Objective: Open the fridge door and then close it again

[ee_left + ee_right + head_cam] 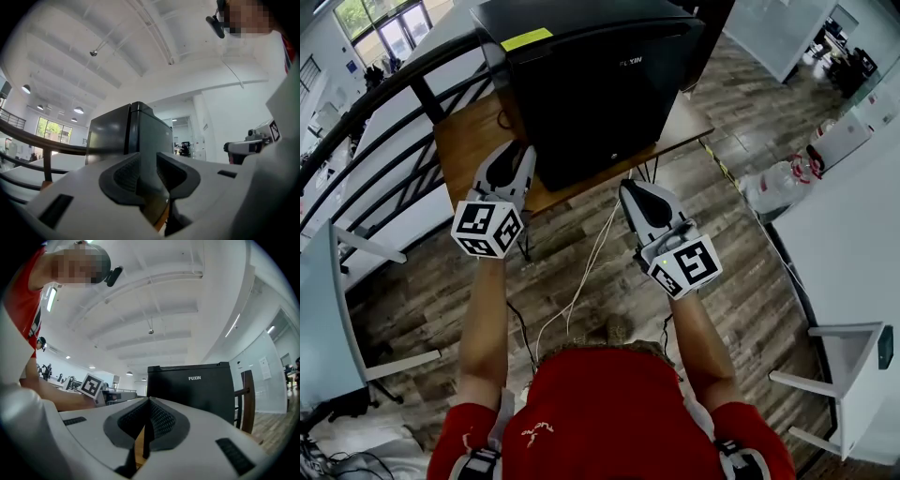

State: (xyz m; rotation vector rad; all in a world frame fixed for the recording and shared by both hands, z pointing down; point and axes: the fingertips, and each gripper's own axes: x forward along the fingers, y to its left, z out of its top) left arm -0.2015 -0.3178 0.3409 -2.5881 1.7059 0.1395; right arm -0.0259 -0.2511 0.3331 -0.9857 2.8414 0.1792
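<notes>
With the left gripper (516, 152) parted midway and the right gripper (635, 187) closed, both empty, a shallow bite risked slipping off the fridge door (600, 103)

Bright, even daylight fills the room. It comes from the tall glazed windows (389, 33) at the head view's top left, and round white ceiling lamps (78, 110) glow in the left gripper view. The glossy black box-shaped fridge (600, 84) reads dark, with a pale sheen on its top. All views bend strongly at the edges — both gripper views end in black rounded corners. Close up, the white-and-grey left hand-held gripper (147, 168) and right hand-held gripper (147, 413) look soft — the background is sharper.
</notes>
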